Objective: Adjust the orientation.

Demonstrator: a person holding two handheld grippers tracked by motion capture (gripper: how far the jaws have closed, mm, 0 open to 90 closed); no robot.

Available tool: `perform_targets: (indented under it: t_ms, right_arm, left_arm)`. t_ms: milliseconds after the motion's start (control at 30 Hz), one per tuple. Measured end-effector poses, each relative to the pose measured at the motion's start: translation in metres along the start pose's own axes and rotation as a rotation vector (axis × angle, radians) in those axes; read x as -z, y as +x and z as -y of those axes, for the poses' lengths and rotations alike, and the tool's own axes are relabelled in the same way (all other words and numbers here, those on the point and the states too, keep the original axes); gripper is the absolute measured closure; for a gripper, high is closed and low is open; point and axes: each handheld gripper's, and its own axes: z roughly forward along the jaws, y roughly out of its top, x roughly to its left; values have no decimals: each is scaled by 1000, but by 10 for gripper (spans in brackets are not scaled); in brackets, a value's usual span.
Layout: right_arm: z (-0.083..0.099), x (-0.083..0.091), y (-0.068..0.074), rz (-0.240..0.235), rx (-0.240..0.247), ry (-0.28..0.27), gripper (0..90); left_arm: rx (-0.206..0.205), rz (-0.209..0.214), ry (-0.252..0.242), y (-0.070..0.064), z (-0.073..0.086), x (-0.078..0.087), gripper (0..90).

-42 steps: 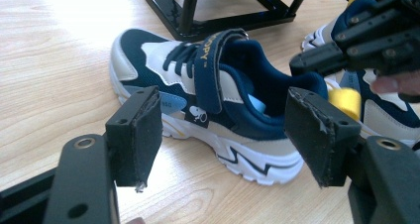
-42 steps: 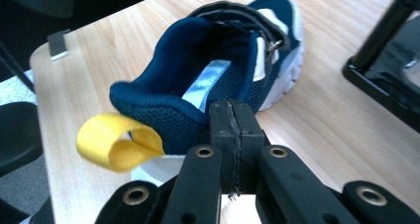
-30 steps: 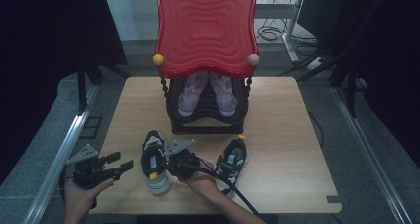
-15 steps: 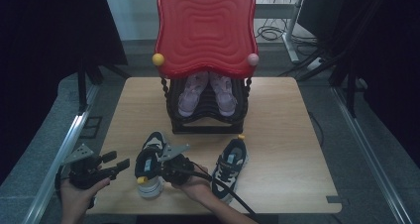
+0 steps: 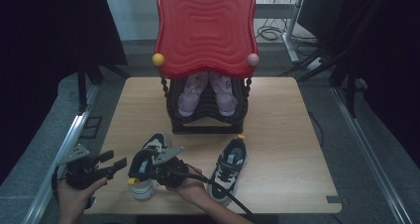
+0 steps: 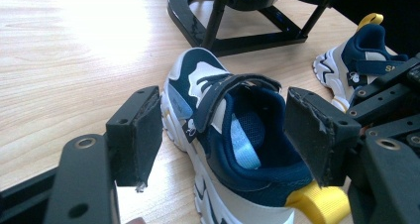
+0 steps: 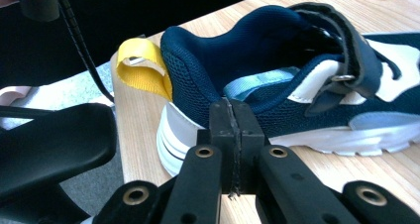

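Observation:
A navy and white child's sneaker (image 5: 148, 157) with a yellow heel loop (image 5: 131, 181) lies near the table's front edge, toe pointing away. My right gripper (image 5: 155, 171) is shut, its tips pressed against the outer side of that sneaker (image 7: 277, 50) below the collar; nothing shows between the jaws (image 7: 232, 120). My left gripper (image 5: 114, 160) hovers open just left of the shoe. Its two pads frame the sneaker (image 6: 198, 85) from a short distance (image 6: 230, 135). The matching sneaker (image 5: 229, 169) lies to the right, also seen past the right gripper body (image 6: 356, 65).
A black shoe rack (image 5: 205, 122) with a red wavy top (image 5: 205, 30) stands at the table's middle back. It holds a pair of pink shoes (image 5: 190, 92). The wooden table (image 5: 287, 135) has bare room on the right and far left.
The left sneaker has slid toward the near-left corner together with my right gripper, turning slightly. My left gripper has drifted a little nearer the shoe and stays open.

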Motion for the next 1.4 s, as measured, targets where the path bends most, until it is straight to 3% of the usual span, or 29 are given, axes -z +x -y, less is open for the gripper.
perform_targets:
  t_ms: [633, 933, 1167, 1400]
  right_arm:
    - [-17, -32, 13, -44, 26, -10, 899]
    - [-20, -36, 15, -44, 29, -12, 899]
    - [-13, 2, 10, -13, 34, -60, 898]
    - [15, 71, -17, 78, -22, -120, 898]
  left_arm:
    - [20, -12, -40, 7, -1, 13, 319]
    - [20, -11, -39, 9, 0, 13, 319]
    - [19, -7, -44, 6, 0, 11, 321]
    - [0, 2, -43, -2, -2, 5, 322]
